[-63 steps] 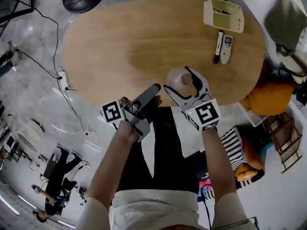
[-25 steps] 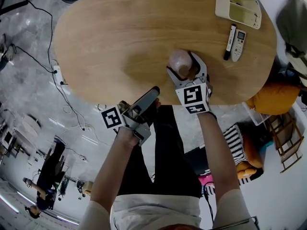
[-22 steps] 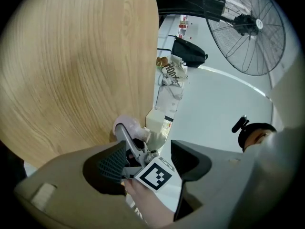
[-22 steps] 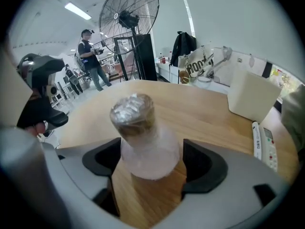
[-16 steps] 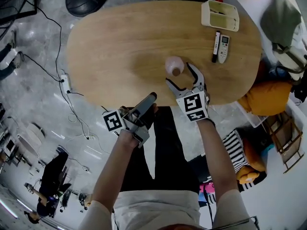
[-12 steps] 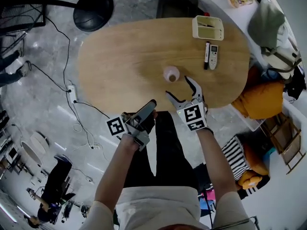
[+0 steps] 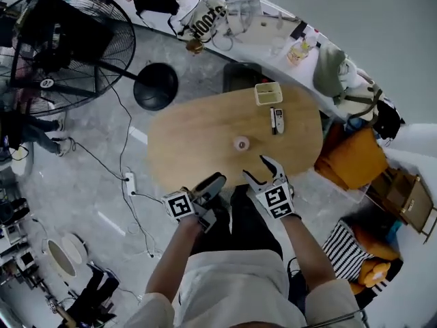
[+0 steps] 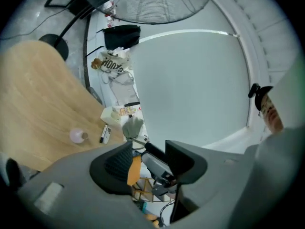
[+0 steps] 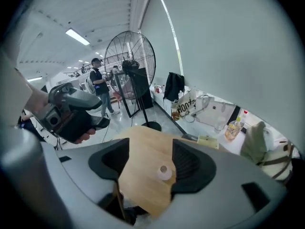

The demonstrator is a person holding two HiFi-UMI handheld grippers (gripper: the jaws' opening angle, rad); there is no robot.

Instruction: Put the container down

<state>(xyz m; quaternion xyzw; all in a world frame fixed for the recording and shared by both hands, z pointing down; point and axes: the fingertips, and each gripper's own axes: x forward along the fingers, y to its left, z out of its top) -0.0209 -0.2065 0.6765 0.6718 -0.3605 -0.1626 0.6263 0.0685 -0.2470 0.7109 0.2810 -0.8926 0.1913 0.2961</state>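
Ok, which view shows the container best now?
The right gripper view: the container appears largest, whole and near the centre. The head view shows it tiny from above; the left gripper view, small at the left.

Worktop [image 7: 191, 142]: left half bare, wide room to pass. Obstacles all on right side: container [image 7: 241, 143] mid-right, standing alone; marker [image 7: 272, 120] & remote [image 7: 279, 119] farther right, side by side; cream organizer tray [image 7: 258, 96] at far edge. Gaps betw. them open. Fan base [image 7: 156, 86] on floor off far-left edge.

Oval wooden table [image 7: 198, 139], pale tray [image 7: 268, 102], remote [image 7: 279, 119], marker [image 7: 272, 120], large floor fan [image 7: 65, 46]
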